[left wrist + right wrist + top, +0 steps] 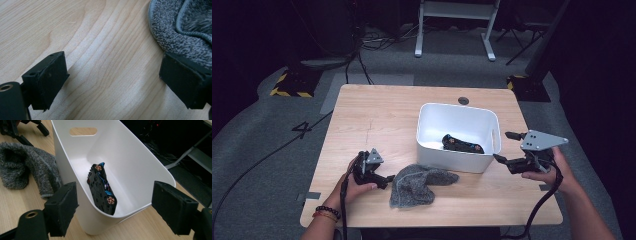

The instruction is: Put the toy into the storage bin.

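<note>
A white plastic bin (479,162) stands on the wooden table, right of centre. Inside it lies a black item with blue and orange marks (462,145), also seen on the bin's floor (101,187). A grey knitted cloth (417,184) lies in front of the bin's left corner. My right gripper (506,147) hovers open just right of the bin, its jaws wide and the bin's near end (110,220) between them, untouched. My left gripper (388,180) rests open on the table just left of the cloth (180,27), nothing between its jaws.
The bin has a handle cut-out (83,131) in its far wall. A round grommet (463,100) sits near the table's far edge. Beyond the table are floor cables and a white desk frame (457,30).
</note>
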Tool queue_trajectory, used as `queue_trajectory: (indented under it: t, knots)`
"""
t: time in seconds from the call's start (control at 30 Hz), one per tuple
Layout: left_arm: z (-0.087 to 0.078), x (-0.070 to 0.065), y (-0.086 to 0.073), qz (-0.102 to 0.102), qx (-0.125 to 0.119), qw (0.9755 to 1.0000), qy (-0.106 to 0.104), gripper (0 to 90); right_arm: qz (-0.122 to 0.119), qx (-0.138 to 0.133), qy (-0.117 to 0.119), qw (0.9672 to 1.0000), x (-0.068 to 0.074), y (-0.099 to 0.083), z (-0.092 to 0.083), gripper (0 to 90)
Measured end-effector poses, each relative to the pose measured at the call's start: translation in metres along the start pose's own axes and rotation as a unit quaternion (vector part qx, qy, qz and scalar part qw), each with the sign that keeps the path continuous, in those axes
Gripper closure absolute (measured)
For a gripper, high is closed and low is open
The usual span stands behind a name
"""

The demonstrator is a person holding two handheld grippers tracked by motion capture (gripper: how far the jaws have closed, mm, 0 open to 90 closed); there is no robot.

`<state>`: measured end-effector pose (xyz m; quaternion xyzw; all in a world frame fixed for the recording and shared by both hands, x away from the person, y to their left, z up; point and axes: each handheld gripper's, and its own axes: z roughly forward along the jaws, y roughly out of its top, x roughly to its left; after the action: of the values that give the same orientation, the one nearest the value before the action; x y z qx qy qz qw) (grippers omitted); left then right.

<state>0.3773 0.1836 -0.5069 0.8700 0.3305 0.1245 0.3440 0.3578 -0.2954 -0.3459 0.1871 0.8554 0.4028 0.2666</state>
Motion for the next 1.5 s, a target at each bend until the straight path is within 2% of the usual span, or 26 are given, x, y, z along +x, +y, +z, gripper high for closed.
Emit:
queue_trajectory:
  t: [0.13, 0.5, 0.73, 1.03, 1.5]
  knots:
    - [0.000, 0.000, 0.000, 0.000, 0.000, 1.0000, 0.000, 8.3, -0.004, 0.005, -0.004, 1.0000, 0.004, -0.009, -0.001, 21.4]
    - [0.000, 0.000, 0.000, 0.000, 0.000, 1.0000, 0.000, 8.3, 0.010, 0.012, -0.013, 0.9998, 0.010, -0.033, -0.007, 20.6]
    - [0.000, 0.000, 0.000, 0.000, 0.000, 1.0000, 0.000, 8.3, 0.018, 0.030, -0.009, 0.9994, 0.012, -0.051, 0.000, 20.4]
    - [0.000, 0.000, 0.000, 0.000, 0.000, 1.0000, 0.000, 8.3, 0.023, 0.064, -0.025, 0.9973, 0.011, -0.074, 0.012, 20.8]
    - [0.000, 0.000, 0.000, 0.000, 0.000, 1.0000, 0.000, 8.3, 0.053, 0.109, -0.026, 0.9923, 0.003, -0.116, 0.029, 21.2]
